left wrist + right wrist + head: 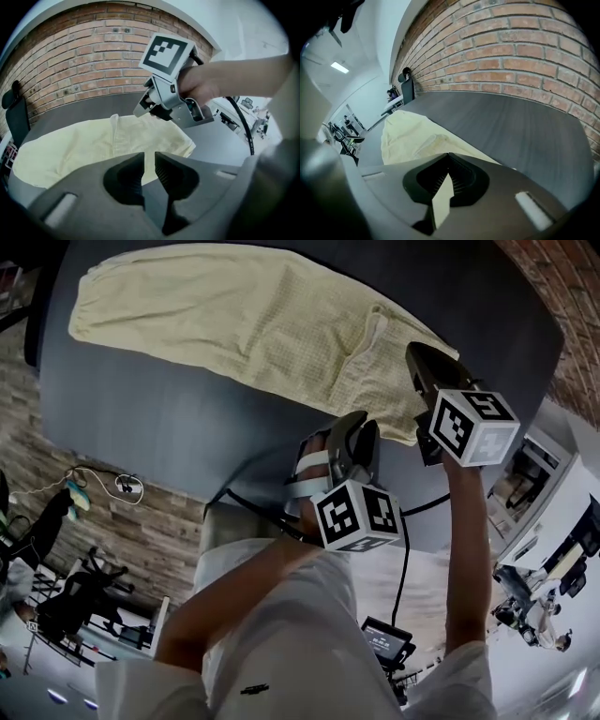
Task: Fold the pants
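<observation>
Dark grey table [159,418], red brick wall [93,61]

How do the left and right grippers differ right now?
The right gripper is shut on an edge of the pants; the left gripper has jaws slightly apart, nothing between them. The right gripper sits over the cloth, the left gripper over bare table just short of it. Both point down toward the same end of the pants.

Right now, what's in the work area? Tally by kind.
pants: 1
claws: 2 (left claw open and empty, right claw shut on the pants)
table: 1
Total: 4
</observation>
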`<state>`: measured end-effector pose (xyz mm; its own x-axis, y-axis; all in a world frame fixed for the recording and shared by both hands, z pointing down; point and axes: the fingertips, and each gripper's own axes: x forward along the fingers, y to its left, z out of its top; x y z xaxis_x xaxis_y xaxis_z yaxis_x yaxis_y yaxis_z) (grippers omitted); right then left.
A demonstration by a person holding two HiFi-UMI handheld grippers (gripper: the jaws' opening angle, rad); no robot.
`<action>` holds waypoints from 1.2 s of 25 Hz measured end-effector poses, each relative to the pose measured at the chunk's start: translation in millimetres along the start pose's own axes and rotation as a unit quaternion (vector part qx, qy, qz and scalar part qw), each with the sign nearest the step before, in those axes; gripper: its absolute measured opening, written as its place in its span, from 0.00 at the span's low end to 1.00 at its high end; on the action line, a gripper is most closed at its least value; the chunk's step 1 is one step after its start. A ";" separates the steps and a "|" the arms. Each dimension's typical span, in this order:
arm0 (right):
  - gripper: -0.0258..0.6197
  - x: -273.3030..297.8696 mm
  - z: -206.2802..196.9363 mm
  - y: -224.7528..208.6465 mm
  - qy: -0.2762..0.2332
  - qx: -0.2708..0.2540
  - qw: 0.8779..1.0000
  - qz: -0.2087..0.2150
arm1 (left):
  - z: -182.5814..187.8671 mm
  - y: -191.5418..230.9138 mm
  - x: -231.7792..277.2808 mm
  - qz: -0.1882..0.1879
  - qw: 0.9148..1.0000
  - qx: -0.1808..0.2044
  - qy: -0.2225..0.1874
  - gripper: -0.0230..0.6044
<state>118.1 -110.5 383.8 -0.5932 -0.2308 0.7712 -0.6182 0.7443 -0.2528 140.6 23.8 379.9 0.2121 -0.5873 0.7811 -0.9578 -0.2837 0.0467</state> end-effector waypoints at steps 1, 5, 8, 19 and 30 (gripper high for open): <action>0.05 -7.7 -1.6 -6.4 -0.003 0.003 1.000 -0.006 | 3.4 -5.1 0.7 -0.003 1.000 0.001 -0.003 0.16; 0.19 -32.1 -8.9 -31.5 -0.006 0.008 1.000 -0.025 | 9.4 -32.6 9.2 -0.028 0.999 0.015 0.000 0.17; 0.21 -41.2 -14.5 -49.6 -0.004 0.018 0.999 -0.033 | 10.7 -57.7 20.0 -0.057 0.998 0.033 0.006 0.32; 0.43 -26.7 -41.4 -98.0 0.021 0.090 0.996 -0.010 | 4.7 -119.8 64.1 -0.073 0.989 0.121 0.045 0.42; 0.17 -13.4 -52.5 -102.1 0.042 0.060 0.997 0.009 | 4.2 -97.0 80.4 0.010 0.993 0.099 0.058 0.22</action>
<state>216.3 -150.5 429.9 -0.5619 -0.1609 0.8114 -0.6682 0.6665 -0.3306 251.3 0.9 435.5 0.1577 -0.5065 0.8477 -0.9025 -0.4224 -0.0845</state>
